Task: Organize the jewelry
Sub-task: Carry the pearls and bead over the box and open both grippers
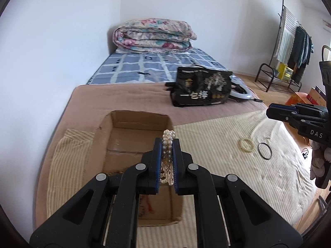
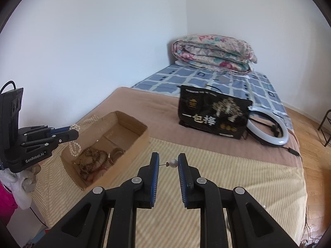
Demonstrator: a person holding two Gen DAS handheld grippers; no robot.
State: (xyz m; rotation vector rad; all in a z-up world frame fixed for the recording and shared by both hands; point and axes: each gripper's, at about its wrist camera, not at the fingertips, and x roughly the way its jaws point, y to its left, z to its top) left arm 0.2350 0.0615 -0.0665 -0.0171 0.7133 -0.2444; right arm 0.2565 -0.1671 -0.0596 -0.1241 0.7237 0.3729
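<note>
My left gripper (image 1: 167, 142) is shut on a white pearl bracelet (image 1: 168, 144) and holds it above the open cardboard box (image 1: 132, 122). In the right wrist view the left gripper (image 2: 72, 133) hangs the pearl bracelet (image 2: 74, 146) over the box (image 2: 136, 144), which holds brown bead strands (image 2: 91, 159). My right gripper (image 2: 168, 161) is shut on a pearl stud earring (image 2: 173, 163), held by its post and pearl above the striped cloth. The right gripper (image 1: 277, 113) shows at the right edge of the left view. A cream bangle (image 1: 245, 144) and a black ring (image 1: 264, 151) lie on the cloth.
A black printed bag (image 2: 213, 113) and a white ring light (image 2: 269, 130) lie further back on the bed. A folded floral quilt (image 2: 213, 51) sits at the head by the wall. A clothes rack (image 1: 289, 47) stands on the wooden floor at the right.
</note>
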